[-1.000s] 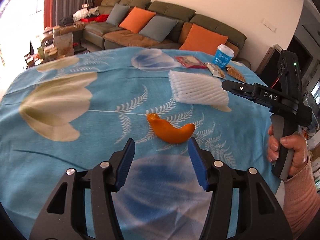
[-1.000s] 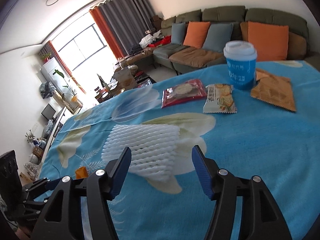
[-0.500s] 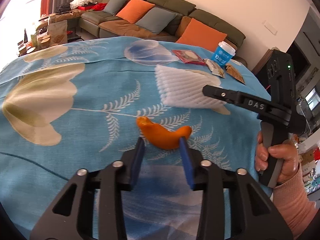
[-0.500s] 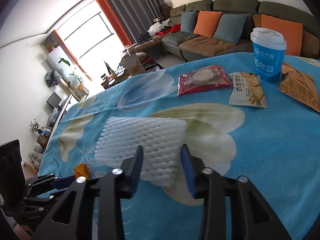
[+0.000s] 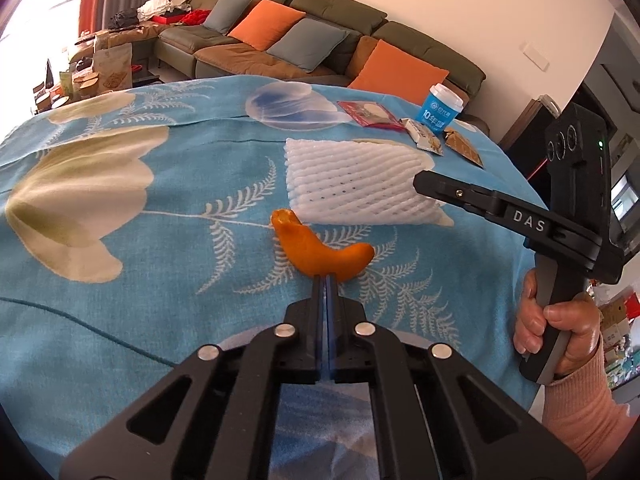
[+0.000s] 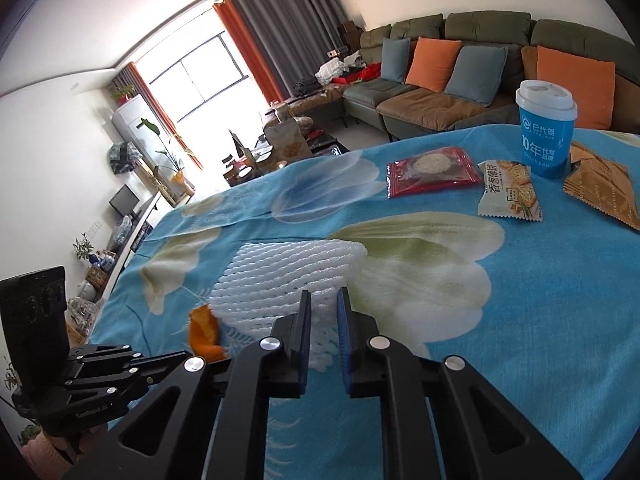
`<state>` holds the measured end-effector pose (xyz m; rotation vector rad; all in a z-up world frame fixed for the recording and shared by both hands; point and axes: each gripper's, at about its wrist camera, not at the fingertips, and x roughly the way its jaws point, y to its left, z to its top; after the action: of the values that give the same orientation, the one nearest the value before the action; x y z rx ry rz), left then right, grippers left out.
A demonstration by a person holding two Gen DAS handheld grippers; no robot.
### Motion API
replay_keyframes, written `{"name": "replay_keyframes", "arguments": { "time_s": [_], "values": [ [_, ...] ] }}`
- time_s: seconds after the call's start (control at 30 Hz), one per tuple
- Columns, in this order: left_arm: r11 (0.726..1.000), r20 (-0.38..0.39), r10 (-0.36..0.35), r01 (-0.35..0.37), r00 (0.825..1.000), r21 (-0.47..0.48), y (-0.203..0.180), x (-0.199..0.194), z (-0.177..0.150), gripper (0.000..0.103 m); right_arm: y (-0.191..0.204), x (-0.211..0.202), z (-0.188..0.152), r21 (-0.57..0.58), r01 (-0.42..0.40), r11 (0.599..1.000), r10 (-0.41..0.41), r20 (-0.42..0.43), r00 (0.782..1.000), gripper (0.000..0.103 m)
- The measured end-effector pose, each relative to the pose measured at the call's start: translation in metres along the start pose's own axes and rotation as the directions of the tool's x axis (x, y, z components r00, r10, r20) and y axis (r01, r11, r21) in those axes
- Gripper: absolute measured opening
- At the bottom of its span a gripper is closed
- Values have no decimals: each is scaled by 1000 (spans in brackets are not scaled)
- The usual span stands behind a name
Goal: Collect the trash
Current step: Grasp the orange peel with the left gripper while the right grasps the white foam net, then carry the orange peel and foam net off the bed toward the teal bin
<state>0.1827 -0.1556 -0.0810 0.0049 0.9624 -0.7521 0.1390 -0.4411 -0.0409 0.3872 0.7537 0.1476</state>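
Orange peel [image 5: 320, 254] lies on blue floral tablecloth [image 5: 120, 300], pinched at its near edge by left gripper [image 5: 327, 280], fingers pressed together on it. White foam net [image 5: 352, 184] sits at 1 o'clock from the peel, just beside it. Right gripper [image 6: 325, 304] is clamped on the net's near edge, a narrow gap between pads. Red wrapper [image 6: 432, 172], cracker packet [image 6: 508, 196], blue cup [image 6: 546, 136] and brown packet [image 6: 604, 192] lie toward 1–2 o'clock, well apart from the net.
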Motion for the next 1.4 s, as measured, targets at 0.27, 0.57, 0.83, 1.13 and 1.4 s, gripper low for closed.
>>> {"name": "replay_keyframes", "arguments": {
  "time_s": [0.27, 0.57, 0.83, 1.13, 1.4],
  "values": [
    [1000, 8, 12, -12, 1000, -14, -1, 2, 12, 46, 5, -5, -3, -13, -18, 1000, 17, -3, 1000, 11],
    [997, -21, -11, 10, 1000, -72, 8, 16, 18, 31, 6, -4, -7, -19, -32, 999, 31, -17, 999, 11],
    [998, -2, -16, 16, 1000, -64, 9, 5, 9, 21, 8, -12, -9, -7, -50, 999, 50, 1, 999, 11],
    [999, 69, 45, -43, 997, -26, 11, -42, -14, 20, 21, -23, -12, -9, -106, 994, 106, 29, 994, 11],
    [991, 105, 120, -113, 987, -71, 31, -83, -39, 20, 45, -23, -17, -22, -180, 983, 180, 29, 983, 11]
  ]
}}
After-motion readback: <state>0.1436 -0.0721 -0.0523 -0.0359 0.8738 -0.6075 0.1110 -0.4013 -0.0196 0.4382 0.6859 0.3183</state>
